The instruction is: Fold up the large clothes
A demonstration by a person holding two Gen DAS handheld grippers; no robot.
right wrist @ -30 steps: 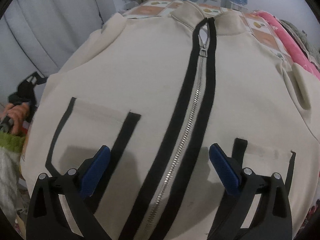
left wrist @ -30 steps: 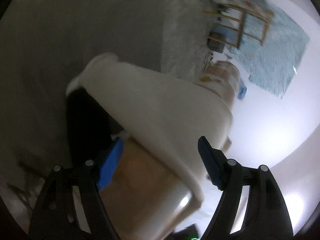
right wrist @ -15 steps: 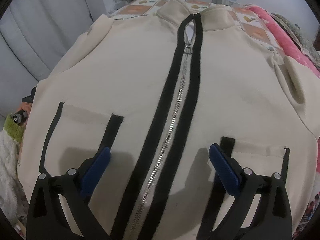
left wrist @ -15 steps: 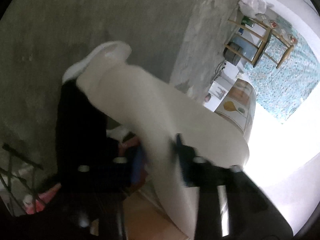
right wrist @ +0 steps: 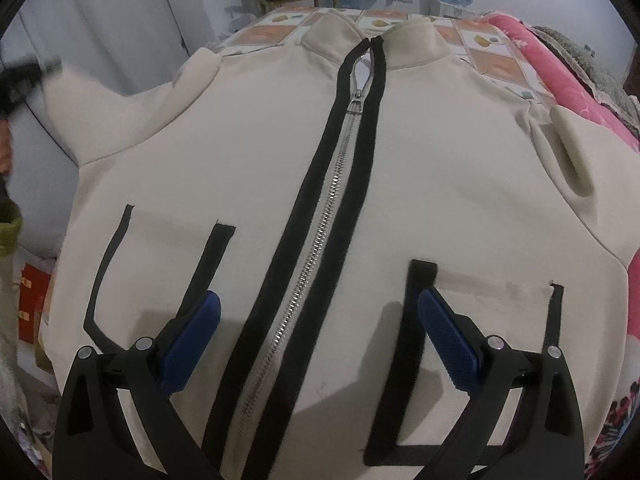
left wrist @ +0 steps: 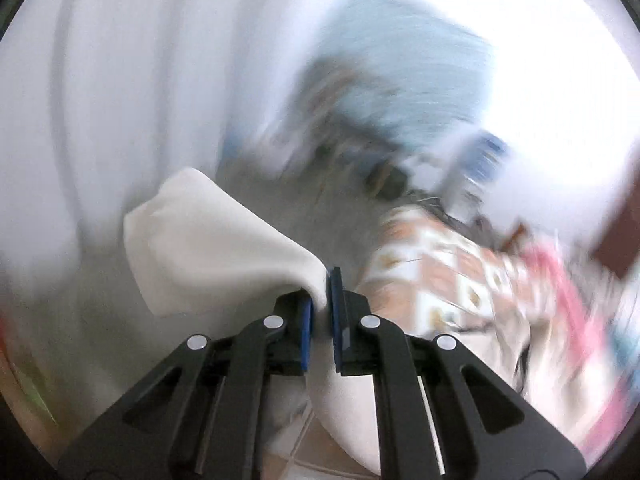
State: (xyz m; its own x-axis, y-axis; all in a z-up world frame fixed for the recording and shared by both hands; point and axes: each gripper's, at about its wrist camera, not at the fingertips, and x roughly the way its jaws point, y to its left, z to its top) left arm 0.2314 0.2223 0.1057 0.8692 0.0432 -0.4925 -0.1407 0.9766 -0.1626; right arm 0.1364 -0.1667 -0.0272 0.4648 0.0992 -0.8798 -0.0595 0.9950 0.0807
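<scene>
The right wrist view looks steeply down from close above the cream jacket [right wrist: 420, 184], collar at 12 o'clock. The blurred left wrist view faces outward across the room. Both catch the patterned bedcover [left wrist: 432, 264].

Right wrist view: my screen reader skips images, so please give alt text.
A cream zip-front jacket with black trim lies flat, front up, on a bed with a patterned tile-print sheet. The open right tongs hover above its silver zipper, holding nothing.
</scene>
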